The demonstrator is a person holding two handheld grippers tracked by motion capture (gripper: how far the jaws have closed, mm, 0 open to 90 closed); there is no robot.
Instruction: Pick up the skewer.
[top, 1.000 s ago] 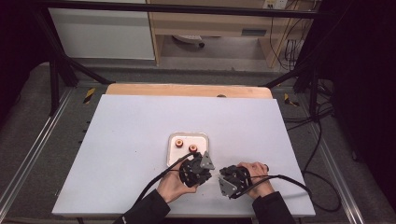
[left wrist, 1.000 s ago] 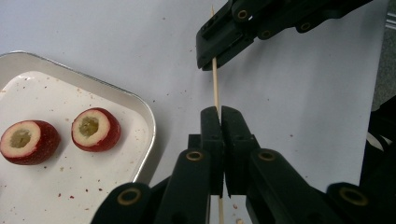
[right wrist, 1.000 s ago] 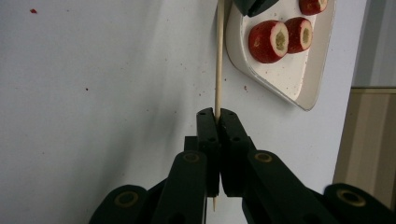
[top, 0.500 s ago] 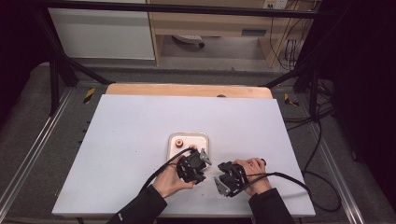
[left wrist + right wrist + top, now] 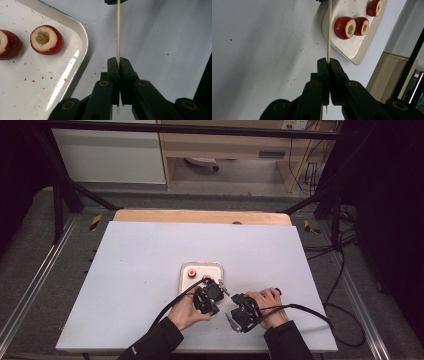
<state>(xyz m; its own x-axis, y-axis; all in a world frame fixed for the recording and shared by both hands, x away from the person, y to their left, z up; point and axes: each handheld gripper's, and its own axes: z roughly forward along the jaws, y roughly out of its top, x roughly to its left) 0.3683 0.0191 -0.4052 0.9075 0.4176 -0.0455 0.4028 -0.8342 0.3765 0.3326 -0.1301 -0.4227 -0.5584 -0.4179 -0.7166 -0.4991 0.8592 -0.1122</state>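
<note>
Nearest the person, the right tongs (image 5: 328, 62) are closed tight on a thin wooden skewer (image 5: 328, 30), whose sharpened tip pokes out below the jaws. The left tongs (image 5: 118, 61) are pinched shut on the same pale round stick (image 5: 118, 30), apparently nearer its other end, so the two hands likely steady it level above the white table (image 5: 140, 265), ready for threading fruit. Just beyond lies a shallow white tray (image 5: 82, 40) with rounded corners and a glossy rim. On it rest hollowed red fruit halves (image 5: 344, 27), probably strawberries, with pale cored centres, and crumbs are scattered about. Farther off, a wooden board (image 5: 200, 216) edges the table.
</note>
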